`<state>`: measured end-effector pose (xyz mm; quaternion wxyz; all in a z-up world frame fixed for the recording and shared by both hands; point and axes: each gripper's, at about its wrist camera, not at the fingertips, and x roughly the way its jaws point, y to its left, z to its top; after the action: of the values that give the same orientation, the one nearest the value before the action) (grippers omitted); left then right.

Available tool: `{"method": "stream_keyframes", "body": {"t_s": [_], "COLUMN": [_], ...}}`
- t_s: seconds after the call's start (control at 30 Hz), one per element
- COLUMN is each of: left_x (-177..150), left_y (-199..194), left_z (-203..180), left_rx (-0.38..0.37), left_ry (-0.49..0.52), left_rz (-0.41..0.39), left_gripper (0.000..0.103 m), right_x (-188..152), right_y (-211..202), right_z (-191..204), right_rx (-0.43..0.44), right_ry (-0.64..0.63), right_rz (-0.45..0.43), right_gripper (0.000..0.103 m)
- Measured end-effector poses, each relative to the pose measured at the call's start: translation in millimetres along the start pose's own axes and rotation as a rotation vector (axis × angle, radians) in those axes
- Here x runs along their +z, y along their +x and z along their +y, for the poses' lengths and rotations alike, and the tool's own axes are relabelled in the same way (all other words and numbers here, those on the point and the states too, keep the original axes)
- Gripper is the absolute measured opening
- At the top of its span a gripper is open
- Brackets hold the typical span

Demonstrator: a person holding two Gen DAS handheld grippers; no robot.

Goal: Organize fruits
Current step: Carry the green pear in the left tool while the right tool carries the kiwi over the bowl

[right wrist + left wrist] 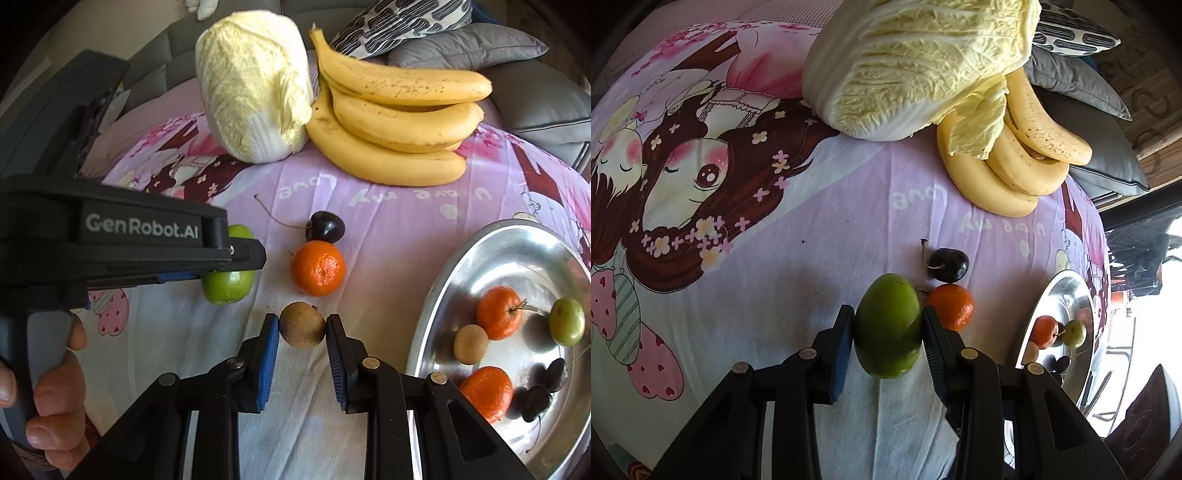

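My left gripper (887, 321) is shut on a green fruit (887, 326), held just above the printed cloth; from the right wrist that green fruit (229, 284) shows under the left gripper's body (236, 254). My right gripper (302, 325) is shut on a small brown fruit (302, 324). A tangerine (317, 267) and a dark cherry (325, 226) lie on the cloth between the two grippers. The steel plate (517, 251) at the right holds two tangerines, a brown fruit, a green fruit and dark cherries.
A napa cabbage (255, 88) and a bunch of bananas (391, 122) lie at the back of the cloth. Grey and patterned cushions (480, 48) sit behind them. A hand (55, 398) grips the left tool's handle at the lower left.
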<state>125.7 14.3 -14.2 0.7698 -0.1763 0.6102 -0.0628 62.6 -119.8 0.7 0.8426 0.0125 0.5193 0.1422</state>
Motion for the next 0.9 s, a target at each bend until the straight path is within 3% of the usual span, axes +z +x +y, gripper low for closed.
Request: {"method": "stream_keyframes", "body": {"t_s": [0.53, 0.9], "left_x": [-10.6, -27.6], "left_y": [-27.1, -25.0], "left_z": [-11.0, -55.9], "left_rx": [-0.013, -0.044], "left_ry": [0.043, 0.173], "left_rz": [-0.062, -0.048], "left_gripper": [0.038, 0.038], "right_x": [7.0, 5.3], "right_y": [-42.1, -74.8], "right_z": [-28.5, -83.8], "right_rx": [-0.009, -0.102], "right_ry": [0.092, 0.232], "right_rz": [-0.111, -0.17], "right_gripper": [0.028, 0.028]}}
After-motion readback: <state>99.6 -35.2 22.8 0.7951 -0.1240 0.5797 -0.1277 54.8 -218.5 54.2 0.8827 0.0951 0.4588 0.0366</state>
